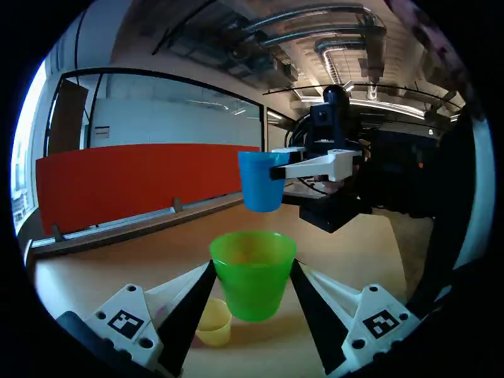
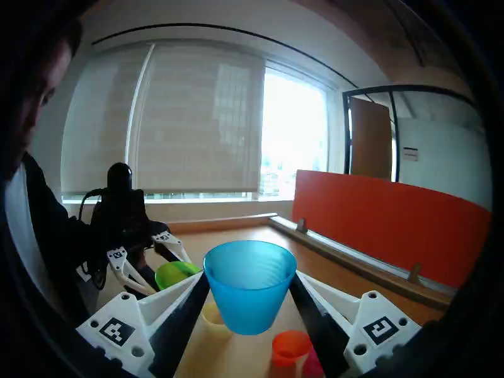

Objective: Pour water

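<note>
Blue plastic is showing smooth and thin in the blue cup (image 2: 249, 286), which is hanging upright in the air over the table (image 1: 353, 252), above and a little beyond the green cup (image 1: 254, 274). The right gripper (image 2: 249, 280) is pinching it from both sides, its tongs pressing on the wall at about mid-height. Whether any water is sitting inside, I cannot tell.

It is looking like a light, fairly stiff cup, though a thin wall like this is probably giving a little under a hard squeeze. The surface is likely slippery, and more so if wet. Since the cup is widening toward the rim, taking hold across the middle or just under the rim is probably the safest grip, as the taper is then working against sliding down. Water would be adding weight and shifting as the cup tips, so a slow tilt is looking wise.

The left gripper (image 1: 253, 264) is pinching the green cup the same way, nearer and lower, mouth up, ready to receive. On the table below, a yellow cup (image 1: 214, 321) is standing to the near left, and an orange cup (image 2: 290, 345) is sitting close by. A red divider (image 1: 126, 179) is running along the far edge of the table.
</note>
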{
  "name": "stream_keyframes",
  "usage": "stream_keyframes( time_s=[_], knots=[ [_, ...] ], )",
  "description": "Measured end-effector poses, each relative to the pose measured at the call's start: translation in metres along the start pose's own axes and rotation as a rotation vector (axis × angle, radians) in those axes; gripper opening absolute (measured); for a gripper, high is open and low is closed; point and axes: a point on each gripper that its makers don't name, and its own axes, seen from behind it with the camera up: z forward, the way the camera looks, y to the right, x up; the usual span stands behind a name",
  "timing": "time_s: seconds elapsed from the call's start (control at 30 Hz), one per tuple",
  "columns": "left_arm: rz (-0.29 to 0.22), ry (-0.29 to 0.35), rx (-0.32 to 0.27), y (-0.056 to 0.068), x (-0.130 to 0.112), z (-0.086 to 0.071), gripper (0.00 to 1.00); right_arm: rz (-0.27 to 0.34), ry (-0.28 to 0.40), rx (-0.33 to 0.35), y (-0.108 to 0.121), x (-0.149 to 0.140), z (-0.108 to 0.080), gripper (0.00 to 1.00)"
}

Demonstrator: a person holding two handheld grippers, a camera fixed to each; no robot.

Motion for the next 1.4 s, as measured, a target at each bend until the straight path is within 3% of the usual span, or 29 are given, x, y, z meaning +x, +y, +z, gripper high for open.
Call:
stream_keyframes(
  time_s=[0.8, 1.4],
  knots=[
    [0.009, -0.118, -0.053, 0.017, -0.035, -0.006, 0.84, 0.019, -0.061, 0.035, -0.013, -0.043, -0.010, 0.90],
    [0.025, -0.202, -0.079, 0.019, -0.059, -0.009, 0.84, 0.021, -0.124, 0.083, -0.026, -0.080, -0.011, 0.91]
  ],
)
